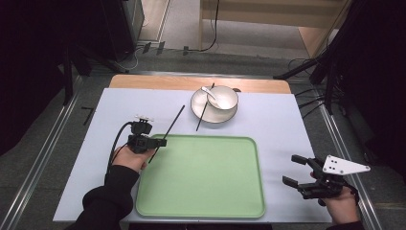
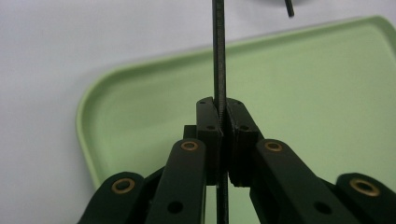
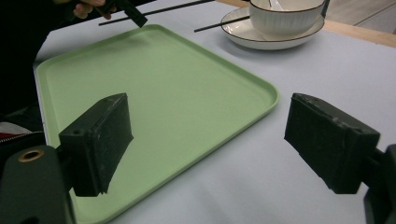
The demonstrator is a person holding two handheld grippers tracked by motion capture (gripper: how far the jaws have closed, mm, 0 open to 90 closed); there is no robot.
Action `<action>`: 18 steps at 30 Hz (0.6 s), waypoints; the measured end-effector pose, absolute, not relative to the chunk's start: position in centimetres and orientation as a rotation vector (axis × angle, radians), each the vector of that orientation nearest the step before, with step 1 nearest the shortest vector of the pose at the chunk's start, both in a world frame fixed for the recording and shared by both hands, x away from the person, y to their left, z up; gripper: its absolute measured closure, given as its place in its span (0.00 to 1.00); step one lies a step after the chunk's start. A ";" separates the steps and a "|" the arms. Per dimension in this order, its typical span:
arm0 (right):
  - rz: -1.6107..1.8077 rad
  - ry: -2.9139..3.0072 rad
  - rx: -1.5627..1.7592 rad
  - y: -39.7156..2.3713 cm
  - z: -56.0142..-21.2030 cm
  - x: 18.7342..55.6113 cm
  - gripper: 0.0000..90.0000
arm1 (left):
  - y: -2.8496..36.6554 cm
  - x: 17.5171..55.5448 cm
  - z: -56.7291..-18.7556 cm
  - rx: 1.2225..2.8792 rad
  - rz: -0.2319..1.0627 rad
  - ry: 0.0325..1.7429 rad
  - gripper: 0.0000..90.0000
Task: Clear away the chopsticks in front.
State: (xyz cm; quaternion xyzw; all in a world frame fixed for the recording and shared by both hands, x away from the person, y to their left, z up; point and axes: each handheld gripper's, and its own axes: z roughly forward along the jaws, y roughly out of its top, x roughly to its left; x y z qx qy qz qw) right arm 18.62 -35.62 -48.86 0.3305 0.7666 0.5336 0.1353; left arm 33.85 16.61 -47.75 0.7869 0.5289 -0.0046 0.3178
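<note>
Your left gripper (image 1: pixel 155 142) has its jaws clamped shut on one thin black chopstick (image 1: pixel 171 127) at the far-left corner of the pale green plastic tray (image 1: pixel 201 211).

The held chopstick's long axis runs diagonally, its free end pointing up and away toward the white ceramic bowl (image 1: pixel 221 97); its lower end dips just over the tray's rim. A second black chopstick (image 1: pixel 203 113) leans on the white plate (image 1: pixel 212 116) under that bowl, pointing much the same way. Two chopsticks, one bowl with one white spoon (image 1: pixel 210 95), one plate, one tray on the pale surface (image 1: pixel 277 124). Your right gripper (image 1: pixel 297 171) rests right of the tray, jaws spread wide, holding nothing.
</note>
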 end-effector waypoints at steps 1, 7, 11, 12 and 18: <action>1.549 2.221 0.955 -35.6 -48.8 18.6 0.17 | 16.7 33.6 -47.6 2.070 -0.013 1.388 0.95; 1.548 2.222 0.955 -35.5 -48.8 18.6 0.17 | 17.4 30.9 -47.0 2.052 -0.019 1.382 0.95; 1.549 2.222 0.954 -35.5 -48.8 18.6 0.17 | 17.6 29.1 -47.6 2.076 -0.031 1.390 0.95; 1.546 2.225 0.952 -35.4 -48.8 18.6 0.17 | 17.6 28.7 -47.8 2.070 -0.032 1.398 0.95; 1.547 2.223 0.954 -35.5 -48.8 18.6 0.17 | 17.6 26.6 -49.1 2.114 -0.078 1.421 0.95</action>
